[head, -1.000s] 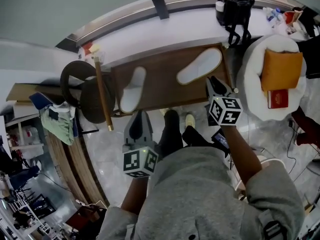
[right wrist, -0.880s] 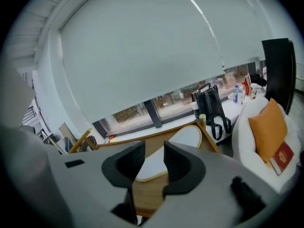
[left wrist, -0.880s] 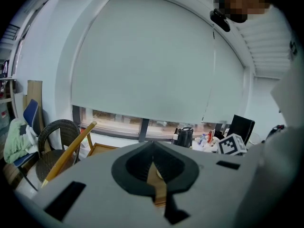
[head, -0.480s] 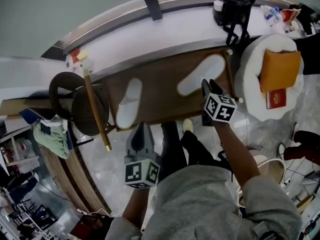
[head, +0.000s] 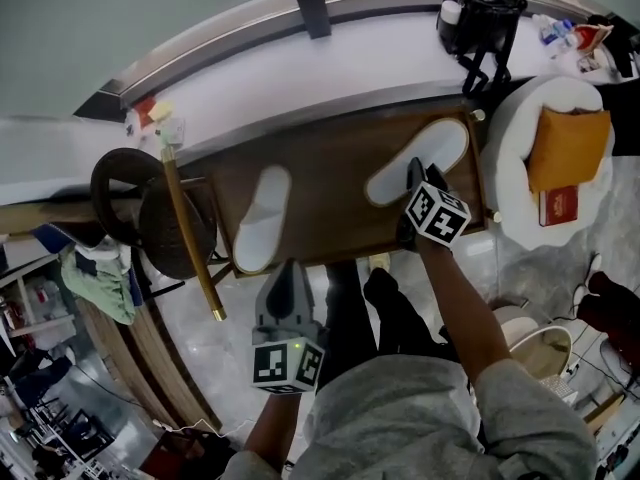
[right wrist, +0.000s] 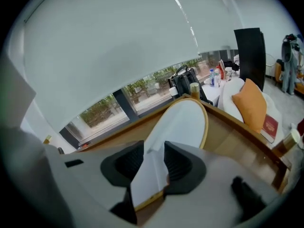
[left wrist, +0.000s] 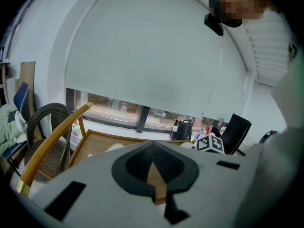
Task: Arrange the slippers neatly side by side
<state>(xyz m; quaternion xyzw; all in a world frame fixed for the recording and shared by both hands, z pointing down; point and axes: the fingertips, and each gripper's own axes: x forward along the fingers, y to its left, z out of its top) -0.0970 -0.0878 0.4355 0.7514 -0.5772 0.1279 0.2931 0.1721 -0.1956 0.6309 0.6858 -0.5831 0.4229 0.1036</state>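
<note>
Two white slippers lie apart on a low wooden table [head: 340,158]. The left slipper [head: 262,218] points almost straight away from me. The right slipper [head: 418,160] [right wrist: 183,122] lies slanted toward the far right corner. My right gripper [head: 412,175] [right wrist: 153,152] hangs over that slipper's heel. Its jaws have just been opening and stand open with the heel end between them. My left gripper [head: 286,270] [left wrist: 152,155] hovers at the table's near edge, short of the left slipper, its jaws shut on nothing.
A wicker chair [head: 150,203] and a gold-tipped wooden pole [head: 190,233] stand left of the table. At the right is a white round seat [head: 520,118] with an orange cushion [head: 565,143] and red book [head: 558,206]. A black bag [head: 480,18] sits on the sill.
Both grippers have come down toward the table. The right one moved onto the right slipper's heel and its jaws opened. The left one stays at the near edge.
</note>
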